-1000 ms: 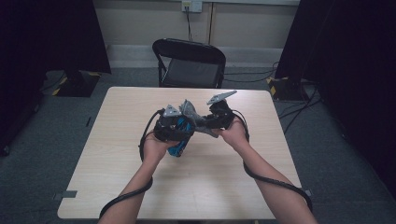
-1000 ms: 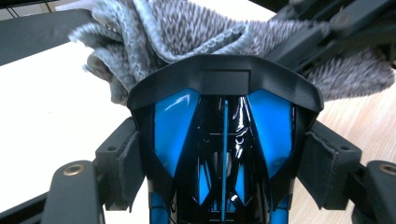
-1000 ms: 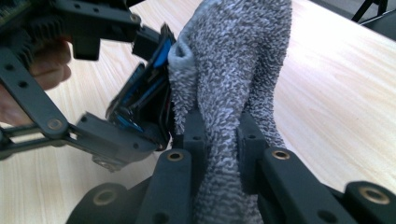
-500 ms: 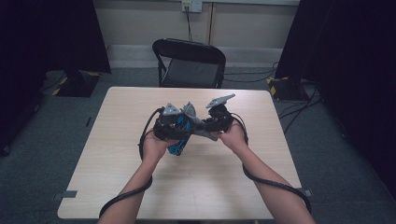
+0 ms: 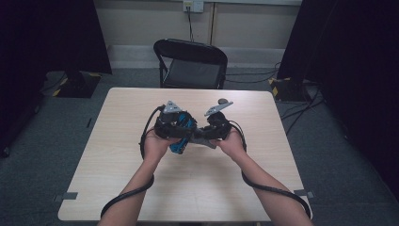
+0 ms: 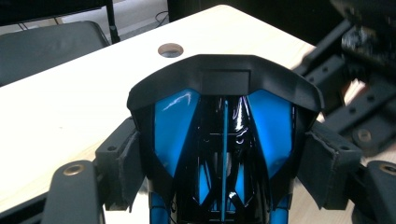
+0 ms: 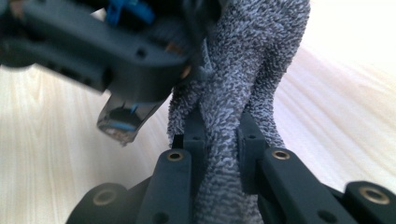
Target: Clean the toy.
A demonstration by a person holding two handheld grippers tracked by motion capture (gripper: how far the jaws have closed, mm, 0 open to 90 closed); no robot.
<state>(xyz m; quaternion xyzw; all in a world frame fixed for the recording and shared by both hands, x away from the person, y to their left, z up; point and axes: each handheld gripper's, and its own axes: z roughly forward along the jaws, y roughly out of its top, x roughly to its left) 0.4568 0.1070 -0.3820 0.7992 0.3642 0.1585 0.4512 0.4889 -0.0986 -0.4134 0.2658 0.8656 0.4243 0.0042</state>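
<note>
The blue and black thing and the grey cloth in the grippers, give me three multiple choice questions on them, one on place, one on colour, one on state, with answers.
1. Where is the folding chair?
A. At the table's far edge
B. On the table
C. Beside the person's left elbow

2. What colours is the object in the left gripper?
A. Red and white
B. Blue and black
C. Yellow and green

3. How does the right gripper stand?
A. Wide open, empty
B. Shut on the grey cloth
C. Lying on the floor

Answers: 1 A, the high view shows it behind the table. 2 B, glossy blue panels on black. 3 B, the pads pinch the twisted cloth.
</note>
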